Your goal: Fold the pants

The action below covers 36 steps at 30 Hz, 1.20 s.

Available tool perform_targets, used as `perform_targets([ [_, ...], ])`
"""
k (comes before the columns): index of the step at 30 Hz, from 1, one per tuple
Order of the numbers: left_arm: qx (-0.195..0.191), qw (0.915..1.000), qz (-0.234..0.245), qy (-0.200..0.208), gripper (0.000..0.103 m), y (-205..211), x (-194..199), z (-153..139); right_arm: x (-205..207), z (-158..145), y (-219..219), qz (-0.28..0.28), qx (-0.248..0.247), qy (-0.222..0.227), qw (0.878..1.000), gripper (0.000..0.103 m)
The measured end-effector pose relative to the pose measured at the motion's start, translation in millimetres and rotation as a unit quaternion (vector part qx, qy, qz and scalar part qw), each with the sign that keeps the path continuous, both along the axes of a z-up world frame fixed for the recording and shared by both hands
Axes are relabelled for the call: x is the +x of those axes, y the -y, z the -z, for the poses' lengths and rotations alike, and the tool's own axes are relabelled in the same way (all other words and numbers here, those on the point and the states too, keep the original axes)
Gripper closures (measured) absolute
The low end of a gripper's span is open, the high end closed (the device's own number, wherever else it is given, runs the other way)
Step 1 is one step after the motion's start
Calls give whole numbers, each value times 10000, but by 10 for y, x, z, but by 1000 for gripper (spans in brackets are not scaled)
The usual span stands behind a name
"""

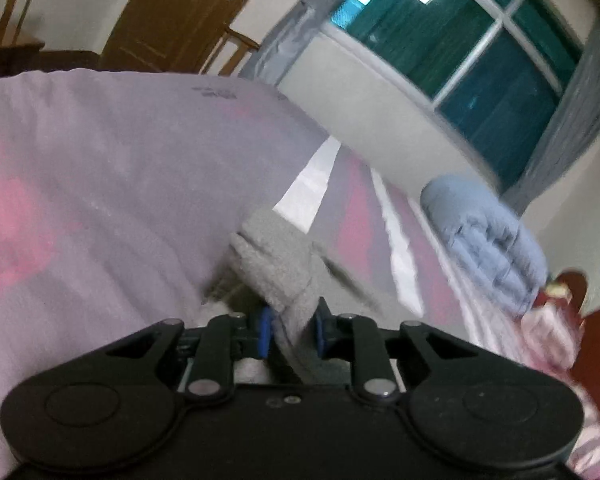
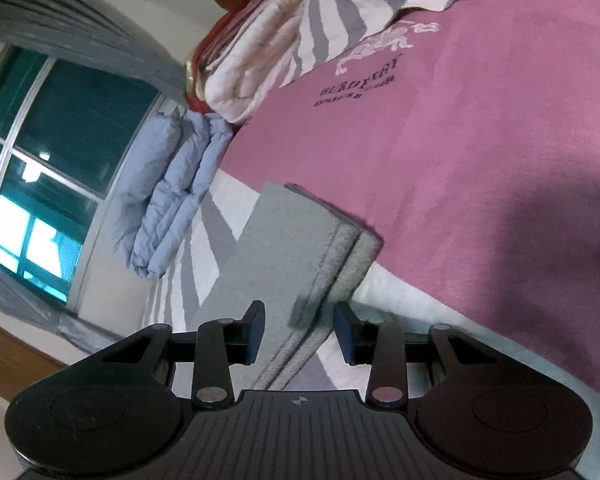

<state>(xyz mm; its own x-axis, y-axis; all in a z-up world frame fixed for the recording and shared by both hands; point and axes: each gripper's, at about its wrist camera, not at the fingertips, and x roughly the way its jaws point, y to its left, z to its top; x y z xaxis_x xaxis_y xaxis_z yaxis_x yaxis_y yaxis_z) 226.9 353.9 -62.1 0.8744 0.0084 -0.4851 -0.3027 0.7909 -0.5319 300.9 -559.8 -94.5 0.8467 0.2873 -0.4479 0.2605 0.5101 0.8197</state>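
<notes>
The pants (image 2: 284, 248) are grey fleece and lie as a flat layered strip on the bed, stretching away from my right gripper (image 2: 299, 332). That gripper is open; the near end of the strip lies between its blue pads, which stand clear of the cloth on both sides. In the left wrist view a bunched, twisted fold of the same grey pants (image 1: 276, 256) rises from my left gripper (image 1: 291, 330), which is shut on it with the blue pads pressed against the cloth.
A pink bedspread (image 2: 480, 152) with dark lettering covers the bed. A folded blue quilt (image 2: 172, 184) lies near the window (image 2: 44, 148), with stacked white and red bedding (image 2: 252, 64) beside it. A wooden door (image 1: 180, 12) and chair stand across the room.
</notes>
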Motion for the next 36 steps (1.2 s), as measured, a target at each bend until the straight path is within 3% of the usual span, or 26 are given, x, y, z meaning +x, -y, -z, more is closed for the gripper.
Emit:
perform_targets([
  [1,49,9994,68,-324,92,-1,60,87,-5,23,8,14,51,23,10000,65],
  [2,70,9993,88,-356,92,1,63,129,-11,40,15,27,100,47,9999,65],
  [5,-69,9996,22,-257,88,7,17,118,-28,32,22,46,171,65,9998,65],
  [8,68,9998,-23,-209,85,60,-109,44,-95,16,46,24,235,129,9996,64],
  [9,142,9997,-67,-211,80,77,-165,8,-130,14,64,41,268,149,9995,64],
  [13,859,9959,-181,-218,72,299,-389,-217,-267,29,140,210,442,275,9984,64],
  [17,1734,9847,4,-189,36,750,-309,-356,-346,56,216,510,772,314,9952,64],
  [18,1825,9830,1,-205,37,840,-262,-348,-365,60,234,645,894,315,9934,64],
  [23,1569,9862,-96,-525,35,1095,-63,-88,-457,113,346,1168,1453,344,9819,64],
  [26,1511,9861,-199,-662,27,1166,-52,132,-419,149,413,1196,1566,305,9799,64],
  [33,1323,9898,-225,-483,25,1115,-119,229,84,94,159,612,824,-242,9944,64],
  [36,1298,9902,-225,-464,25,1134,-98,232,316,0,25,516,165,-492,9973,68],
])
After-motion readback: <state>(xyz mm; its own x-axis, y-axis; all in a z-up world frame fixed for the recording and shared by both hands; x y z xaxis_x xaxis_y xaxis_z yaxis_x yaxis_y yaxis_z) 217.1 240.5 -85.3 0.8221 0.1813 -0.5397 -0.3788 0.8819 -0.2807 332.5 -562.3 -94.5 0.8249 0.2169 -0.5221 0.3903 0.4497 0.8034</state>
